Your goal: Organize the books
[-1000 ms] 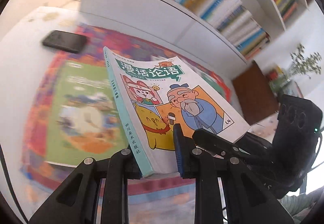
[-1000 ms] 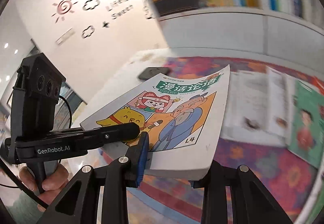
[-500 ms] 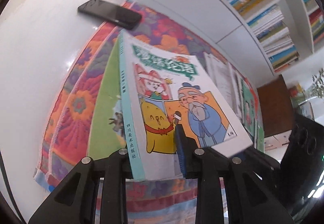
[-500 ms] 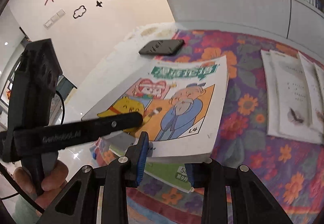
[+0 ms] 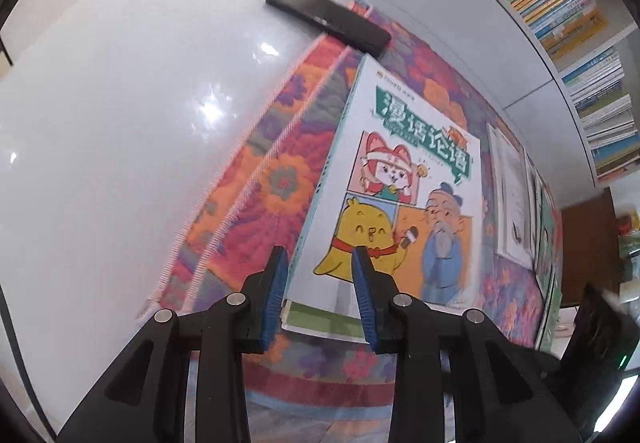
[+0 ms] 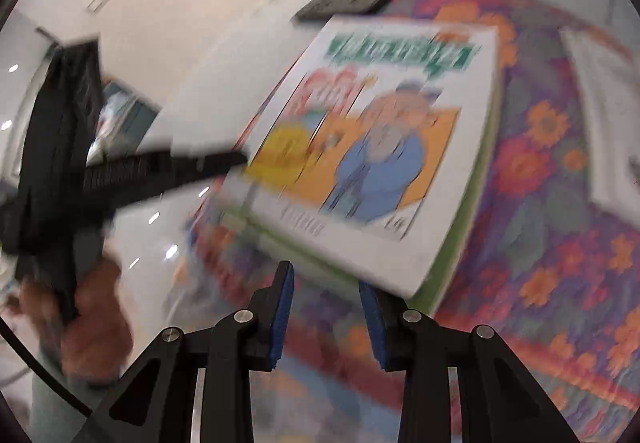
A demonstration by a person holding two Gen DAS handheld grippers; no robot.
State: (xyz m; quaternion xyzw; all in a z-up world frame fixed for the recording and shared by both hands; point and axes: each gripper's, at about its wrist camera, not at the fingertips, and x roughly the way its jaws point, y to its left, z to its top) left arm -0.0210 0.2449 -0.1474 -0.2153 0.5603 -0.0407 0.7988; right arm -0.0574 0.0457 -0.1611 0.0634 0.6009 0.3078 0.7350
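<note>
Comic-cover book (image 5: 404, 199): lies flat atop a green book (image 5: 320, 319) on the flowered cloth (image 5: 272, 179). Left gripper (image 5: 320, 299): jaws opening, straddling the book's near spine corner, pads clear of it. Right gripper (image 6: 326, 313): parted, nothing between, just short of the book's near edge. Black phone (image 5: 328, 21): beyond the book, at the cloth's edge.

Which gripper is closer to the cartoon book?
Left. The left gripper, jaws opening, has the cartoon book near edge between its fingers. The right gripper sits just off the book's near corner, nothing between its fingers.
</note>
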